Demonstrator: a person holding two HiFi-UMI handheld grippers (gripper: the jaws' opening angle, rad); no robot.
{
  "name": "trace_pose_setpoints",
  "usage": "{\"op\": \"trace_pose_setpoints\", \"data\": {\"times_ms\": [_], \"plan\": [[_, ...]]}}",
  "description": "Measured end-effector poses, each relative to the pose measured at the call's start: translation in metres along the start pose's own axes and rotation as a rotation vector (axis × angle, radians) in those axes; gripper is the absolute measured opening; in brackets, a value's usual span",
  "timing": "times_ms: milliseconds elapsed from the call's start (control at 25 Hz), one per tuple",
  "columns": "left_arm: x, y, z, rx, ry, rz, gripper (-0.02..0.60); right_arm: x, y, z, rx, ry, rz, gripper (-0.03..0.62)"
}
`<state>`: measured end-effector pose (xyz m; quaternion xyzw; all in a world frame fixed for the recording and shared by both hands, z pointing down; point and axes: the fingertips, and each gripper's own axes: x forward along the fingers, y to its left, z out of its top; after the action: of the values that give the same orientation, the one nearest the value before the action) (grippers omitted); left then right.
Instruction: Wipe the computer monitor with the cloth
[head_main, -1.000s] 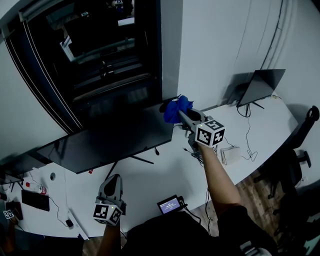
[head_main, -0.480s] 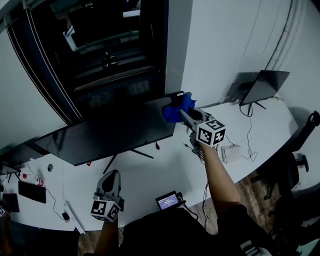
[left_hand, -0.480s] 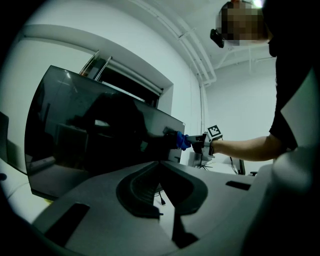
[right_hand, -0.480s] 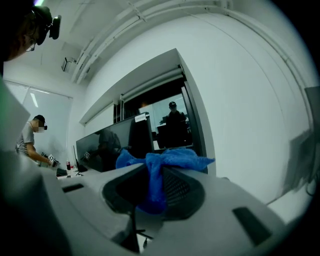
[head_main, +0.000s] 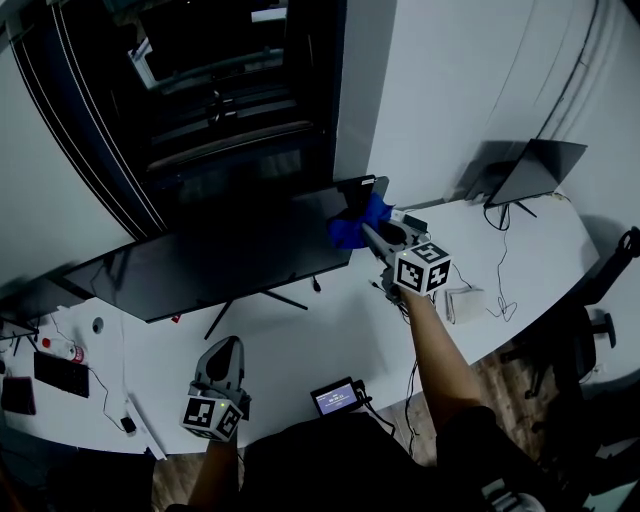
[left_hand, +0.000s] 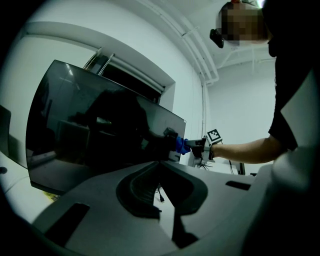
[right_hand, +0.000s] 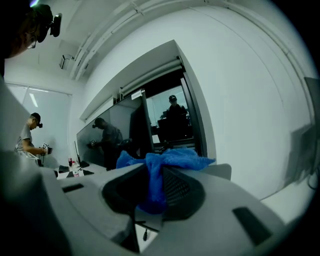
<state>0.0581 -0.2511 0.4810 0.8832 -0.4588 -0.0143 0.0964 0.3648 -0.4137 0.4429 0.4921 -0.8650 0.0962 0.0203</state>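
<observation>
The curved white worktop (head_main: 300, 345) carries the wide black flat-panel monitor (head_main: 230, 265), directly ahead of the right tool (head_main: 368, 232). That tool is clamped on the crumpled blue cloth (head_main: 352, 222), which meets the screen's near end. Wiping seems under way, so a steady sweep across the panel comes next. The left tool (head_main: 227, 350), jaws together and empty, hangs well short of the monitor.

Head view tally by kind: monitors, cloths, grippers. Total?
Monitors: 2, large monitor, small monitor far right; dark shape at far left unclear
Blue cloth: 1
Grippers: 2, left gripper, right gripper
Total: 5
</observation>
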Motion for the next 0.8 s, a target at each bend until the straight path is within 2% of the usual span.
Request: {"op": "trace_pose_setpoints", "data": {"times_ms": [800], "plan": [[0.002, 0.012, -0.021, -0.017, 0.05, 0.021, -0.006, 0.014, -0.011, -0.06, 0.009, 0.077, -0.008, 0.081]]}}
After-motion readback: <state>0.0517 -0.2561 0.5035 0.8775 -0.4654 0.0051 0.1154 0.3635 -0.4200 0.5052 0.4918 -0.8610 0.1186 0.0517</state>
